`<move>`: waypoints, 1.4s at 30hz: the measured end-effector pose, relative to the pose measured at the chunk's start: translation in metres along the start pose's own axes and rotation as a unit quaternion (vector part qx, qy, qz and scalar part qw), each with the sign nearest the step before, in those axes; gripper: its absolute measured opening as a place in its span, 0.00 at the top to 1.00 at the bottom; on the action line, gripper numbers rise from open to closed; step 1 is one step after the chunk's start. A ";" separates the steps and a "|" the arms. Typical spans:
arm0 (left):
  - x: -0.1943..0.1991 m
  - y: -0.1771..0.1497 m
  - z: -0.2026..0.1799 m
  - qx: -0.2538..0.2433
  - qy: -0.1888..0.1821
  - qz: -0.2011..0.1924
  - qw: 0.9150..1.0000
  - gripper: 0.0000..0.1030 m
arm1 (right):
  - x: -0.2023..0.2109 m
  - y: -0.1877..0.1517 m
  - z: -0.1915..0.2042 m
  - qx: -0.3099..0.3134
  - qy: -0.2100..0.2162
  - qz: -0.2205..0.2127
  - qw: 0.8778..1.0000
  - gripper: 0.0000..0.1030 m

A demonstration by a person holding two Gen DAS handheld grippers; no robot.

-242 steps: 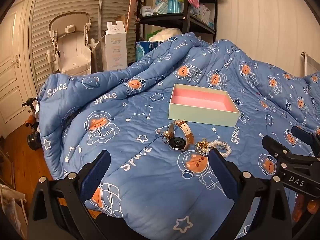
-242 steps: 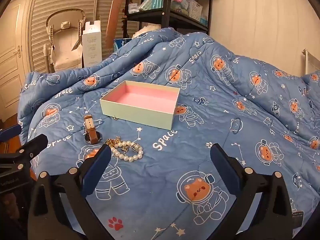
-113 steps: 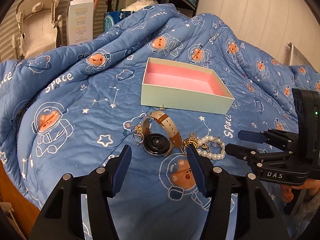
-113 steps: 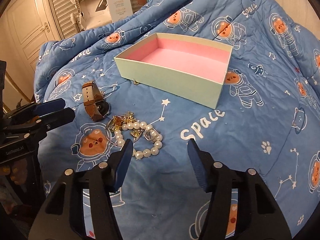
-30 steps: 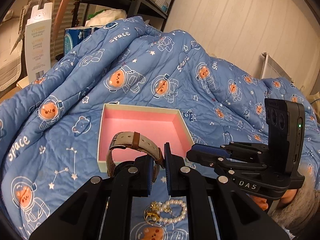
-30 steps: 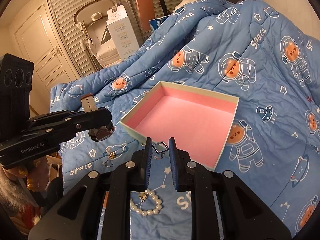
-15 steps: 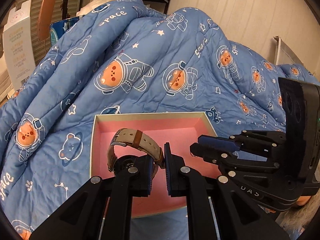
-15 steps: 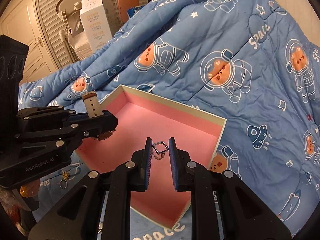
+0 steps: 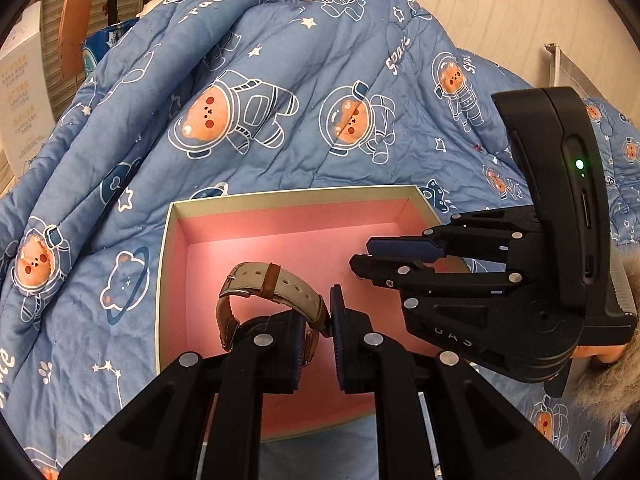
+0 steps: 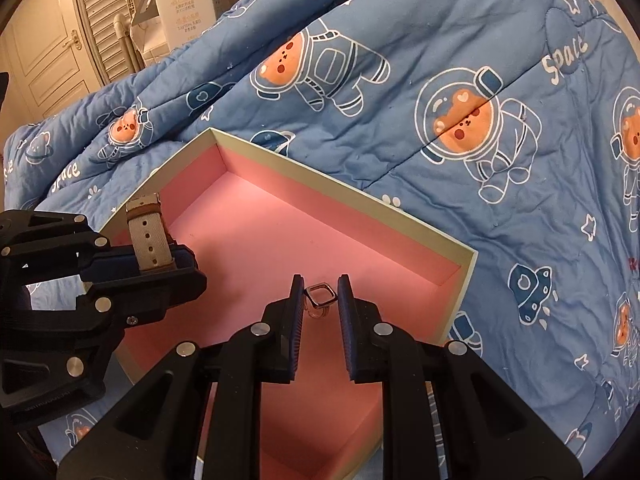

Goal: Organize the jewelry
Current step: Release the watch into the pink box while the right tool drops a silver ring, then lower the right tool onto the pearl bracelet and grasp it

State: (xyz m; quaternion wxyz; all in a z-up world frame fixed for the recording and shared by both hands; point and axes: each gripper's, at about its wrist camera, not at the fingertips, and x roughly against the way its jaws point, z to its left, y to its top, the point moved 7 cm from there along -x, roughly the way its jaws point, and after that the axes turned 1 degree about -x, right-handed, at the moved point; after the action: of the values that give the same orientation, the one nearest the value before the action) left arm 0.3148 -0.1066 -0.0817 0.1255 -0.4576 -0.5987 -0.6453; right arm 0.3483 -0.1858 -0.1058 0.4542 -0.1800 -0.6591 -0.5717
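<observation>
Both grippers over the box, each carrying one item.

Since half a second ago both grippers have advanced further over the box (image 9: 280, 196), which now fills more of each view. The left gripper (image 9: 320, 320) stays clamped on the watch (image 9: 272, 284) by its tan strap, the loop upright above the pink floor. The right gripper (image 10: 319, 300) is nearly closed, with a small square metal ring (image 10: 319, 298) between its pads; firm contact on both sides cannot be confirmed. The pink interior shows nothing resting on its floor where visible. The box sits on a blue blanket (image 10: 440, 80) printed "Space". The left gripper body reads "DAS"; print on the white carton (image 10: 180, 0) behind is illegible.
</observation>
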 end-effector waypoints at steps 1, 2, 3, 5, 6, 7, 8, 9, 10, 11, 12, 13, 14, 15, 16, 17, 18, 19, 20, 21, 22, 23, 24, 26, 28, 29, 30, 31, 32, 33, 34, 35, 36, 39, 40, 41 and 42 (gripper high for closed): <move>0.000 -0.001 0.000 0.000 0.001 0.000 1.000 0.86 | -0.001 0.000 0.001 0.004 -0.001 0.002 1.000 0.83; 0.000 -0.001 0.000 0.000 0.001 0.001 1.000 0.85 | -0.002 0.000 0.001 0.009 -0.006 0.002 1.000 0.83; -0.001 -0.002 -0.001 -0.001 0.001 0.002 1.000 0.85 | -0.003 0.000 0.002 0.013 -0.010 0.003 1.000 0.83; -0.001 -0.003 -0.001 -0.003 0.003 0.004 1.000 0.83 | -0.003 0.000 0.002 0.020 -0.015 0.005 1.000 0.83; -0.001 -0.004 -0.001 -0.005 0.005 0.004 1.000 0.82 | -0.003 0.000 0.001 0.021 -0.016 0.005 1.000 0.83; -0.001 -0.003 -0.001 -0.007 0.004 0.003 1.000 0.80 | -0.004 0.000 0.001 0.023 -0.016 0.006 1.000 0.82; -0.001 -0.003 -0.001 -0.008 0.004 0.001 1.000 0.77 | -0.004 -0.001 0.002 0.025 -0.017 0.007 1.000 0.82; 0.001 -0.003 0.000 -0.009 0.005 -0.002 1.000 0.76 | -0.004 -0.001 0.002 0.027 -0.018 0.007 0.999 0.80; 0.003 -0.003 -0.001 -0.010 0.005 -0.005 1.000 0.73 | -0.004 -0.001 0.003 0.030 -0.018 0.007 0.999 0.76; 0.004 -0.003 -0.001 -0.011 0.004 -0.006 1.000 0.68 | -0.004 -0.001 0.004 0.034 -0.018 0.007 0.999 0.65; 0.005 -0.003 -0.001 -0.011 0.005 -0.007 1.000 0.68 | -0.003 0.000 0.005 0.038 -0.021 0.003 0.999 0.59; 0.007 -0.003 -0.001 -0.013 0.008 -0.007 1.000 0.67 | -0.002 0.001 0.005 0.042 -0.027 -0.001 0.999 0.58; 0.008 -0.004 -0.001 -0.016 0.008 -0.007 1.000 0.65 | -0.002 0.002 0.006 0.043 -0.030 -0.003 0.999 0.58; 0.010 -0.005 -0.001 -0.018 0.009 -0.007 1.000 0.64 | -0.001 0.004 0.006 0.043 -0.030 -0.005 0.999 0.58; 0.012 -0.005 0.000 -0.018 0.010 -0.009 1.000 0.61 | 0.001 0.006 0.006 0.041 -0.028 -0.009 0.999 0.58; 0.015 -0.006 0.001 -0.018 0.012 -0.014 1.000 0.56 | 0.004 0.007 0.005 0.040 -0.027 -0.014 0.999 0.58; 0.019 -0.006 0.003 -0.015 0.016 -0.020 1.000 0.53 | 0.007 0.010 0.004 0.039 -0.028 -0.019 0.999 0.57; 0.024 -0.005 0.005 -0.011 0.017 -0.029 0.999 0.49 | 0.009 0.012 0.002 0.039 -0.030 -0.024 0.999 0.56; 0.029 -0.004 0.006 -0.006 0.016 -0.037 0.999 0.45 | 0.013 0.014 0.000 0.037 -0.033 -0.028 0.998 0.53; 0.034 -0.003 0.006 -0.003 0.014 -0.043 0.999 0.43 | 0.016 0.016 -0.001 0.034 -0.034 -0.033 0.998 0.50; 0.039 -0.002 0.006 -0.001 0.012 -0.050 0.999 0.39 | 0.020 0.018 -0.002 0.030 -0.035 -0.039 0.998 0.49; 0.044 -0.001 0.006 -0.001 0.011 -0.056 0.998 0.33 | 0.024 0.019 -0.004 0.026 -0.035 -0.044 0.998 0.46; 0.048 0.000 0.006 -0.002 0.013 -0.063 0.998 0.29 | 0.029 0.020 -0.005 0.021 -0.037 -0.049 0.998 0.43; 0.058 -0.001 0.003 -0.006 0.017 -0.077 0.997 0.17 | 0.040 0.019 -0.005 0.014 -0.039 -0.060 0.997 0.37; 0.066 -0.004 0.001 -0.002 0.016 -0.086 0.996 0.12 | 0.052 0.016 -0.003 0.008 -0.040 -0.071 0.997 0.34; 0.070 -0.006 0.000 0.002 0.016 -0.092 0.996 0.09 | 0.058 0.013 -0.002 0.004 -0.041 -0.073 0.996 0.34; 0.075 -0.009 -0.001 0.004 0.016 -0.100 0.995 0.07 | 0.063 0.009 -0.001 0.002 -0.040 -0.075 0.996 0.34; 0.080 -0.012 -0.002 0.005 0.018 -0.108 0.994 0.07 | 0.068 0.004 0.001 0.001 -0.040 -0.076 0.996 0.34; 0.083 -0.016 -0.002 0.004 0.019 -0.110 0.994 0.07 | 0.072 -0.002 0.003 -0.001 -0.039 -0.077 0.996 0.34; 0.086 -0.020 -0.003 0.004 0.020 -0.110 0.994 0.07 | 0.076 -0.008 0.006 -0.002 -0.040 -0.076 0.996 0.33; 0.090 -0.026 -0.003 0.005 0.023 -0.109 0.994 0.07 | 0.080 -0.015 0.008 -0.002 -0.039 -0.076 0.996 0.31; 0.093 -0.031 -0.002 0.007 0.026 -0.108 0.994 0.07 | 0.083 -0.021 0.010 -0.003 -0.040 -0.076 0.996 0.26; 0.096 -0.037 -0.001 0.008 0.031 -0.106 0.994 0.07 | 0.088 -0.027 0.012 -0.005 -0.042 -0.077 0.996 0.26; 0.107 -0.057 0.005 0.011 0.059 -0.088 0.994 0.07 | 0.096 -0.046 0.021 -0.016 -0.029 -0.075 0.997 0.25; 0.109 -0.065 0.008 0.014 0.068 -0.076 0.995 0.07 | 0.097 -0.053 0.024 -0.021 -0.023 -0.073 0.997 0.25; 0.112 -0.071 0.010 0.019 0.076 -0.071 0.994 0.07 | 0.099 -0.060 0.028 -0.026 -0.014 -0.071 0.997 0.25; 0.115 -0.079 0.013 0.026 0.078 -0.069 0.994 0.07 | 0.099 -0.066 0.032 -0.028 -0.006 -0.067 0.997 0.25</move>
State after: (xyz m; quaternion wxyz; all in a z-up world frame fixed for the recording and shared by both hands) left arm 0.2015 -0.0314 -0.0501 0.1392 -0.3597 -0.6338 -0.6704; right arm 0.2341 -0.2029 -0.0632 0.4057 -0.1522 -0.6562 -0.6178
